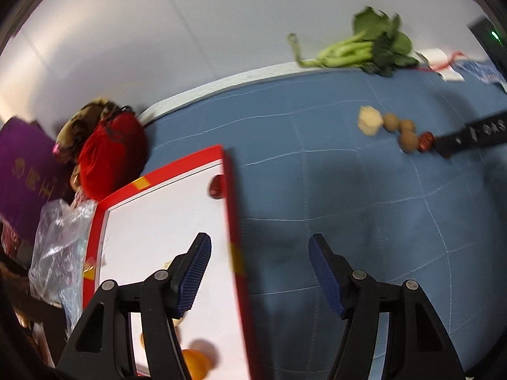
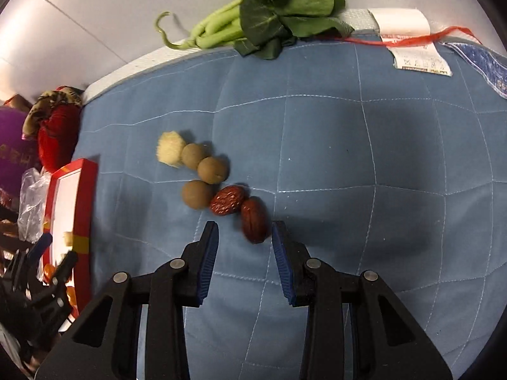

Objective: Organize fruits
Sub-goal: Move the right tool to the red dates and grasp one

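On the blue quilted mat (image 2: 332, 158) lie three brown longans (image 2: 212, 170), two red dates (image 2: 253, 223) and a pale chunk (image 2: 170, 153). My right gripper (image 2: 244, 232) is open, its fingers on either side of the nearer date, just behind it. My left gripper (image 1: 259, 247) is open and empty above the right edge of the red-rimmed white box (image 1: 164, 215). The box holds a red date (image 1: 218, 186) and an orange fruit (image 1: 196, 362) near my fingers. The longans (image 1: 407, 139) and the right gripper's finger (image 1: 469, 136) show far right in the left wrist view.
A bunch of green leafy vegetable (image 2: 269, 12) lies at the mat's far edge, with a receipt (image 2: 412, 47) to its right. A red pouch (image 1: 111, 158), a purple box (image 1: 22, 171) and a clear plastic bag (image 1: 60, 243) crowd the left of the box.
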`<state>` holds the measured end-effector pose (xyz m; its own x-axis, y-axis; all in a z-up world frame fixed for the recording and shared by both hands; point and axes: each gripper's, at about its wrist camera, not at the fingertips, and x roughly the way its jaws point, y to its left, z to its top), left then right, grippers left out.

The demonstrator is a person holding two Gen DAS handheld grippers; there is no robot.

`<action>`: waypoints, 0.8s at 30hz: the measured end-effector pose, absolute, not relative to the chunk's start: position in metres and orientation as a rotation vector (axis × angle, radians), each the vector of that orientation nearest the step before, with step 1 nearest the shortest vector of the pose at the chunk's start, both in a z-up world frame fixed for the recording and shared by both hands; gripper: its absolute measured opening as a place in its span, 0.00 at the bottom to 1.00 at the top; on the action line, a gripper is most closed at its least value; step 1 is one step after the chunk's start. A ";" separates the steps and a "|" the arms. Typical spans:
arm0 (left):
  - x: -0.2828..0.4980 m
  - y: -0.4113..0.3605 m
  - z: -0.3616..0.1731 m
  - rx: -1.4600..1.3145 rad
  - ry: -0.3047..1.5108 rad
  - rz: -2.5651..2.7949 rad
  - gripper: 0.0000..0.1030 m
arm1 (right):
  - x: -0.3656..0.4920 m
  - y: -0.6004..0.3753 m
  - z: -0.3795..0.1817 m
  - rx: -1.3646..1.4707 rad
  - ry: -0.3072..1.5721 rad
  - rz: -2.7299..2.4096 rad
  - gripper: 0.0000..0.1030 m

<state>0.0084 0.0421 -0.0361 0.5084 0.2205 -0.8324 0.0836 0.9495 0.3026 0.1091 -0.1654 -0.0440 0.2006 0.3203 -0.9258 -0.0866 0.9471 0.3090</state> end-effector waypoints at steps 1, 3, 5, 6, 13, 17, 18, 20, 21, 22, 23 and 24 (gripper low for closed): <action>0.007 0.040 -0.038 0.328 1.041 0.069 0.64 | 0.110 -0.163 -0.044 0.179 1.333 0.269 0.33; 0.007 0.035 -0.038 0.331 1.039 0.044 0.64 | 0.114 -0.164 -0.050 0.176 1.343 0.252 0.31; 0.005 0.031 -0.036 0.310 1.032 0.009 0.64 | 0.117 -0.168 -0.055 0.173 1.360 0.234 0.25; 0.005 0.029 -0.034 0.296 1.029 -0.013 0.64 | 0.116 -0.168 -0.055 0.157 1.360 0.224 0.19; 0.006 0.002 -0.021 0.287 0.938 -0.209 0.63 | 0.112 -0.195 -0.040 0.264 1.315 0.198 0.14; 0.017 -0.023 -0.017 0.319 0.862 -0.381 0.62 | 0.103 -0.228 -0.029 0.388 1.281 0.197 0.14; 0.021 -0.029 -0.018 0.325 0.850 -0.417 0.62 | 0.102 -0.234 -0.029 0.397 1.279 0.193 0.14; 0.032 -0.045 -0.023 0.341 0.840 -0.522 0.62 | 0.101 -0.243 -0.033 0.421 1.291 0.182 0.14; 0.036 -0.050 -0.025 0.346 0.841 -0.552 0.62 | 0.101 -0.248 -0.035 0.436 1.301 0.178 0.14; 0.041 -0.059 -0.029 0.352 0.840 -0.593 0.61 | 0.102 -0.254 -0.036 0.444 1.308 0.179 0.14; 0.044 -0.066 -0.033 0.361 0.836 -0.626 0.61 | 0.102 -0.256 -0.037 0.448 1.313 0.182 0.14; 0.046 -0.071 -0.035 0.371 0.834 -0.645 0.60 | 0.101 -0.257 -0.037 0.448 1.317 0.186 0.14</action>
